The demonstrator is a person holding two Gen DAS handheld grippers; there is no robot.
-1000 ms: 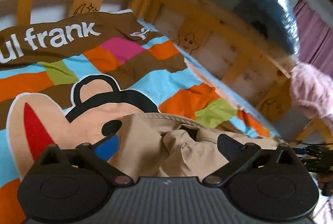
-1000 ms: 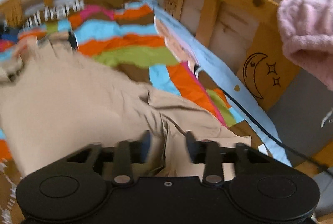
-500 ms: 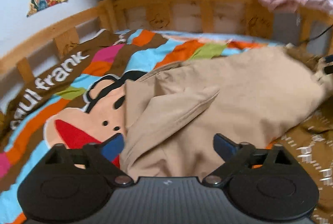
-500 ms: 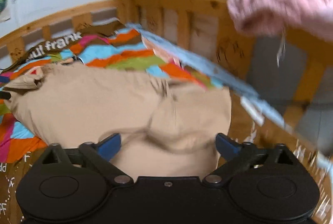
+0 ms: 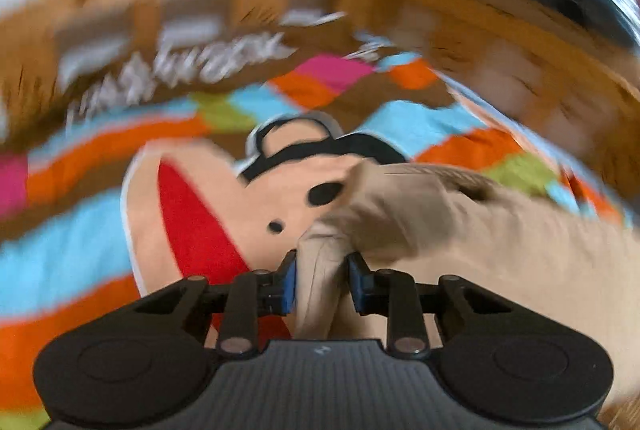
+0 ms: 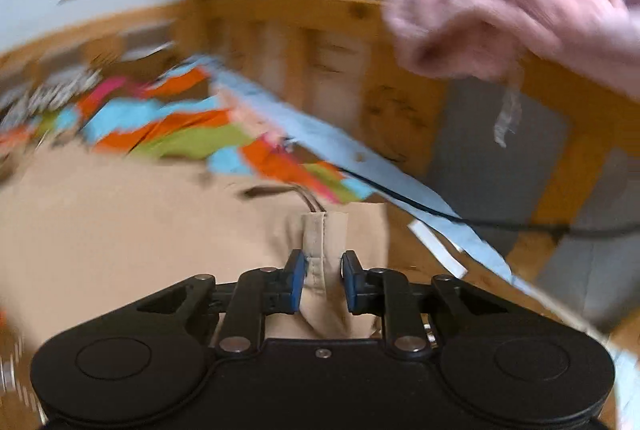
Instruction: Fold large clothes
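A large beige garment [image 5: 500,242] lies on a bright striped bedspread with a cartoon monkey face [image 5: 224,198]. My left gripper [image 5: 322,280] is shut on a bunched fold of the beige garment at its left end. In the right wrist view the same beige garment [image 6: 120,230] spreads to the left, and my right gripper [image 6: 323,280] is shut on a stitched hem tab of it [image 6: 320,234]. Both views are motion-blurred.
A wooden bed rail [image 5: 480,14] runs around the far side and also shows in the right wrist view [image 6: 304,30]. A pink fluffy cloth [image 6: 512,14] hangs over the rail at right. A black cable [image 6: 460,218] crosses a pale blue sheet edge [image 6: 360,150].
Both grippers were open half a second ago and have closed on the beige garment. Both cameras have moved in lower and closer to the cloth.
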